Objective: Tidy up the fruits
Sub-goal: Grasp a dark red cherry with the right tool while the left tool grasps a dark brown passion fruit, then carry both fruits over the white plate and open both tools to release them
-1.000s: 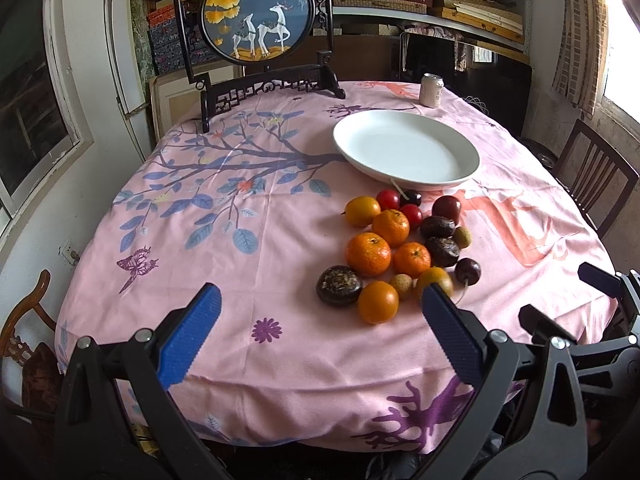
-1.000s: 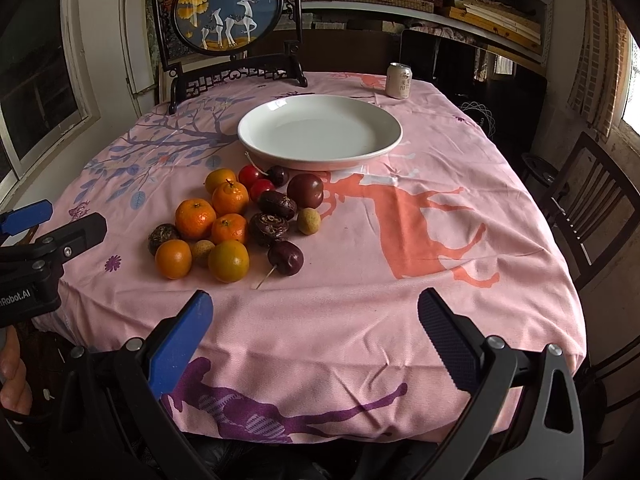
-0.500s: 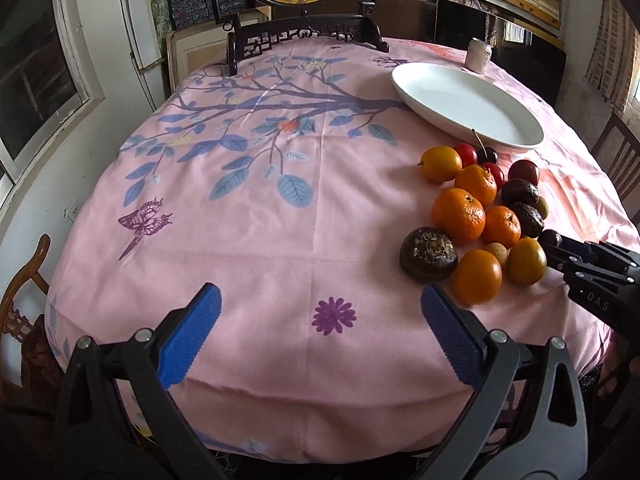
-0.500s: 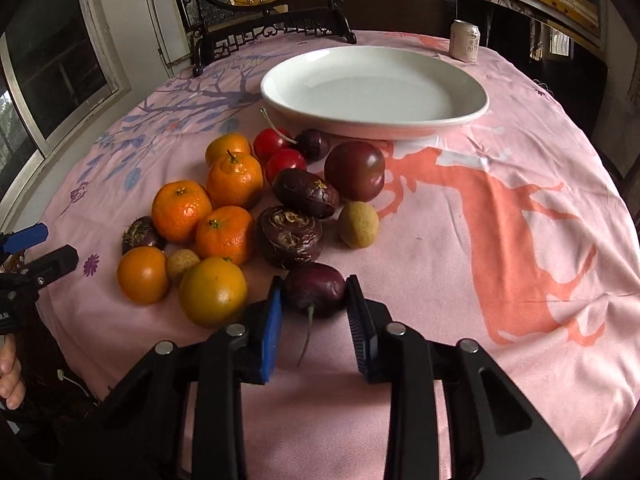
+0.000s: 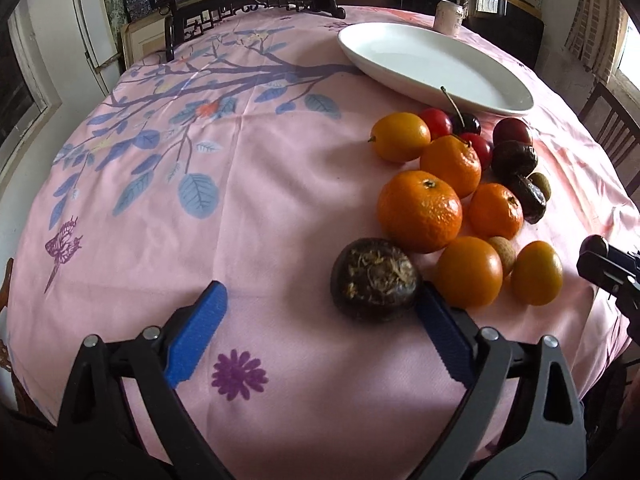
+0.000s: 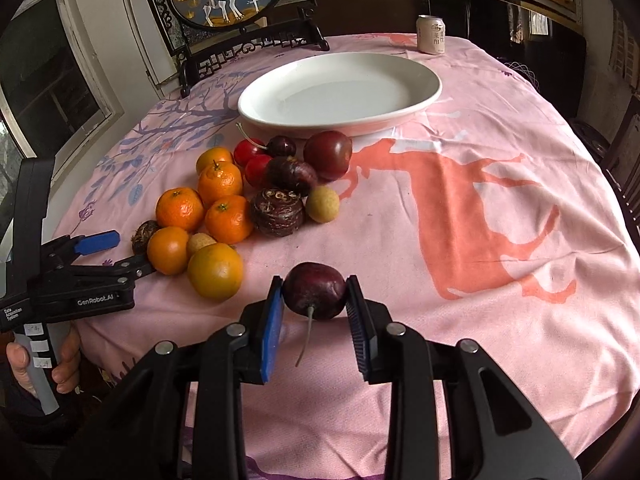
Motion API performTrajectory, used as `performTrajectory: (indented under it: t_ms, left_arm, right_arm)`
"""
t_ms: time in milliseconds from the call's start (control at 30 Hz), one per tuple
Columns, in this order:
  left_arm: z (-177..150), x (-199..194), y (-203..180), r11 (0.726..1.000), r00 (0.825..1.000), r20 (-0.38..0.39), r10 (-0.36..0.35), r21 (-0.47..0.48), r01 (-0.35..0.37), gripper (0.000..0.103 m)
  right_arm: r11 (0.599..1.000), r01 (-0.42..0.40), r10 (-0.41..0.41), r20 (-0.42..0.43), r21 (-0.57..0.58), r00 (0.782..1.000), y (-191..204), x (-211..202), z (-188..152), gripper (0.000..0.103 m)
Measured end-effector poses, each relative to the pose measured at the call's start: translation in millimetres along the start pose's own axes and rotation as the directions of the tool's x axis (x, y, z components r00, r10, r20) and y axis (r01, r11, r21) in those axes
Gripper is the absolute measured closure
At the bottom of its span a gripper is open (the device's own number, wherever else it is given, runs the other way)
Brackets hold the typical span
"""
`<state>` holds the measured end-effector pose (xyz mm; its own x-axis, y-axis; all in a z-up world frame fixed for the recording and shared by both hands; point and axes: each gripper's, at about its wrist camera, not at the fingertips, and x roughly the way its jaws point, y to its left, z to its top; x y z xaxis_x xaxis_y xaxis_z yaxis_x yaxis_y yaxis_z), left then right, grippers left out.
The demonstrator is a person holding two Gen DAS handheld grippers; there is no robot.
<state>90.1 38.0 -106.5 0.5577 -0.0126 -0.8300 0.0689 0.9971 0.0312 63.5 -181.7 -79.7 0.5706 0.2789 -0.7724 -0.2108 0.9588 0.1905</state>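
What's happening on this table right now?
A person is sorting fruit with two handheld grippers. The right gripper is shut on a dark cherry with its stem hanging toward the camera. The left gripper is open around a dark wrinkled fruit at the near edge of the fruit pile; one pad touches it, the other stands well clear. The white plate behind the pile holds nothing yet.
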Motion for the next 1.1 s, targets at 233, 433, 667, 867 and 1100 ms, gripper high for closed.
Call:
performTrajectory:
  t_ms: [233,433,667,867,1100]
  left_arm:
    - [0.4,-9.0,-13.1,0.998,0.998,0.026,-0.049,0.033,0.048,0.061]
    - [-0.4,-29.4,-10.1,0.996,0.995,0.047,-0.087,0.024,0.086,0.061]
    - [26.2,-59.2,-13.6,0.990,0.987,0.084,-0.134,0.056,0.130,0.061]
    - [120.8,-62.0,-29.6,0.990,0.989,0.121,-0.082,0.122,0.067,0.060]
    - [261.7,36.2,-50.2,0.997,0.997,0.003,-0.072,0.036,0.071,0.060]
  right_arm:
    - [1.000,-0.004,0.004,0.007,0.015,1.000,-3.1,-2.4,-0.5,0.071]
    - [1.000,-0.013,0.013,0.041,0.007,0.999,-2.0,-10.6,2.4,0.071]
    - [0.999,-0.041,0.041,0.080,-0.003,0.996,-3.4,-16.8,15.6,0.071]
    - [0.997,-0.035,0.044,0.143,-0.067,0.989,-12.7,-22.3,90.0,0.071]
    - [0.987,0.031,-0.013,0.112,-0.160,0.994,-36.0,65.1,219.9,0.071]
